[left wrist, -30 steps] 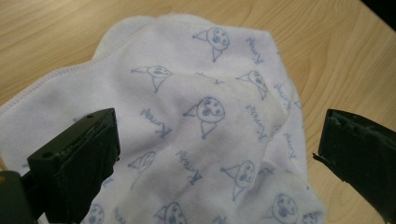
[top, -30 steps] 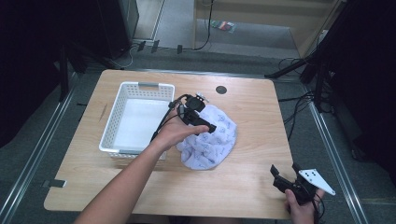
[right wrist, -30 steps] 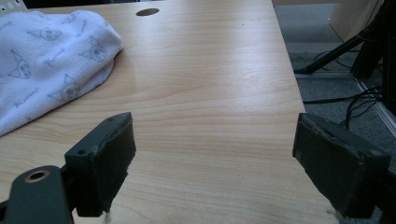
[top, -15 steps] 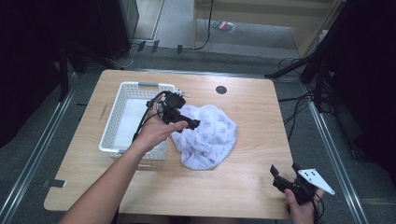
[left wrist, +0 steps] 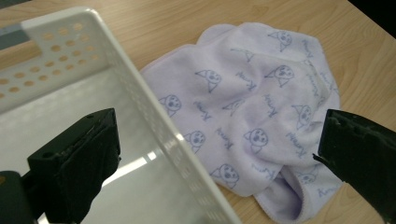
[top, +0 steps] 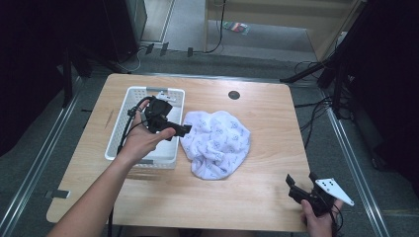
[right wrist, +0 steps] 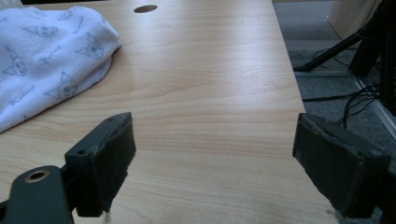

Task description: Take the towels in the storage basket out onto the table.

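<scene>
Lying crumpled on the table (top: pixel 267 197), just right of the white basket (top: pixel 118 129), is the towel (top: pixel 216 143). My left gripper (left wrist: pixel 219 158) hangs wide apart over the basket's rim, grasping nothing. I'd lower onto a raised fold and pinch deep. Right gripper (right wrist: pixel 212 172) idles released, well apart. Cartoon faces and small lettering are printed on the towel, unreadable.

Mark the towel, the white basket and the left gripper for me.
towel (top: pixel 216 143), high view, on the middle of the crumpled printed cloth.
white basket (left wrist: pixel 154 114), left gripper view, on its near side wall's rim.
left gripper (top: pixel 184 130), high view, midway between the tips of its fingers.
</scene>
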`<state>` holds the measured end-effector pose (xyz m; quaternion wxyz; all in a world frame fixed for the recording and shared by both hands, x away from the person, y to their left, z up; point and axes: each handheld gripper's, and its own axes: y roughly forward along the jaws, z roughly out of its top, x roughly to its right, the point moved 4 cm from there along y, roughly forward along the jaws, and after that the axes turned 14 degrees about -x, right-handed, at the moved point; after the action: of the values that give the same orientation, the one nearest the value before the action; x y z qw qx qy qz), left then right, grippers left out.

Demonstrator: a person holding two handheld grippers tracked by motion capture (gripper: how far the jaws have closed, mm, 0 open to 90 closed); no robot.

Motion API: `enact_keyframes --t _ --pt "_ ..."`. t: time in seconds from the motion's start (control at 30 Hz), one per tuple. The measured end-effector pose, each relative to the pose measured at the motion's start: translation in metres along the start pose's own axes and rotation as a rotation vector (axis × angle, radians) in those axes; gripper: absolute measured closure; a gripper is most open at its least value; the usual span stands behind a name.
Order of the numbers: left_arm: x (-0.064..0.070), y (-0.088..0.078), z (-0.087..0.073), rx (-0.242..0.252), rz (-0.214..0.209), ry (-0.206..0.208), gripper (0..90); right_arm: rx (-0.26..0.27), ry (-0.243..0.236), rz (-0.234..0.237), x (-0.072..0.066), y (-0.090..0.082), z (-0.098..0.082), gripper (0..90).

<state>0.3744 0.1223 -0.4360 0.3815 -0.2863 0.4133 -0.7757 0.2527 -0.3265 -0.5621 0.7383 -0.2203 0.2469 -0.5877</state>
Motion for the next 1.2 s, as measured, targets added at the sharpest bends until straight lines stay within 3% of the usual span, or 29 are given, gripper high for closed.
enact_keyframes --t 0.33,0.6,1.2 --pt "-0.024 -0.019 -0.031 0.033 0.028 -0.046 0.0 -0.003 -0.001 -0.001 0.000 0.000 0.000 13.2" --pt "-0.035 -0.030 -0.051 0.053 0.051 -0.072 0.0 -0.004 0.000 -0.004 0.000 0.000 0.000 13.2" --pt "-0.075 -0.057 -0.122 0.082 0.107 -0.163 0.0 -0.006 0.004 -0.006 0.000 0.001 0.000 13.2"
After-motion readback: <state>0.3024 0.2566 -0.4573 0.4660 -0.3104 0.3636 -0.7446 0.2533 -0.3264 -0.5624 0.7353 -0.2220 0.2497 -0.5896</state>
